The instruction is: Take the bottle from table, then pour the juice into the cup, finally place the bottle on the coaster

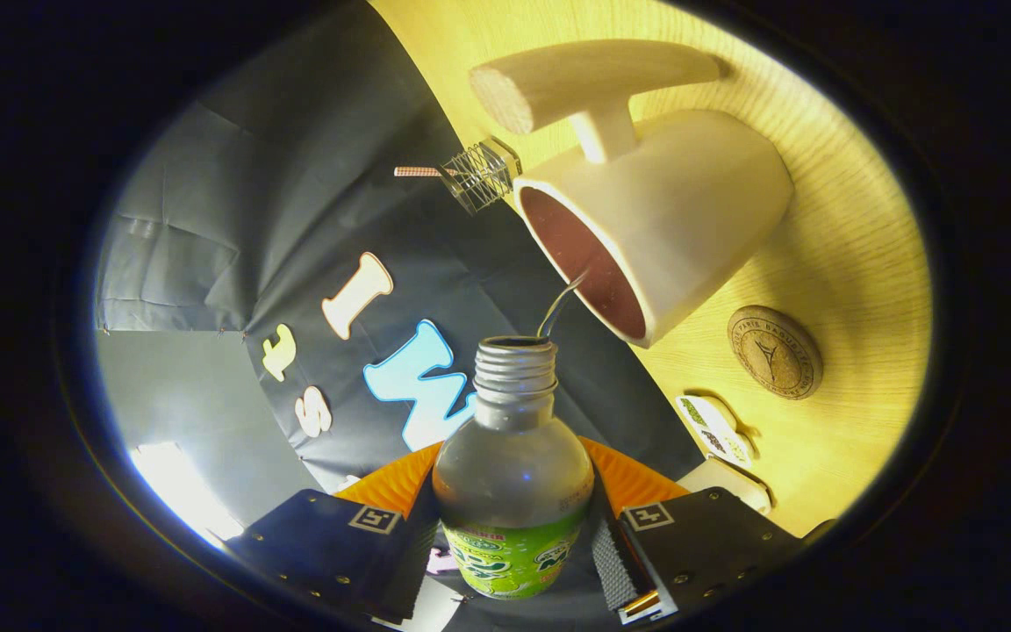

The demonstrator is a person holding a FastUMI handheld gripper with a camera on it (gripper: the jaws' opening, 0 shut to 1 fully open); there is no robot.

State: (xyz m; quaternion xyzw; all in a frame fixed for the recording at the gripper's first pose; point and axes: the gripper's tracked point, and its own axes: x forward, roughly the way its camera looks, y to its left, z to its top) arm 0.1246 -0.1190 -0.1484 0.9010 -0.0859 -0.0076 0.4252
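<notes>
The wooden bench [830, 263] looks tipped over, because the gripper [512, 540] is tilted to pour. The gripper is clamped on the bottle [512, 474], with one finger pressing on each side of it. A thin stream of juice [561, 303] runs from the open bottle mouth, just ahead of the fingers, into the cup [672, 237] beyond it. The stream lands near the cup's rim, so I think a small wobble could send juice onto the bench. If the bottle tips more, the juice may rush out and splash. The bottle could also slip round in the fingers, as it is smooth. Counting from big to small: one bench, one cup with a thick wooden handle [589, 79], one bottle, one round coaster [774, 351] on the bench near the cup, one little wire thing [481, 174] behind the cup, and a few small cards [716, 430] near the coaster.
</notes>
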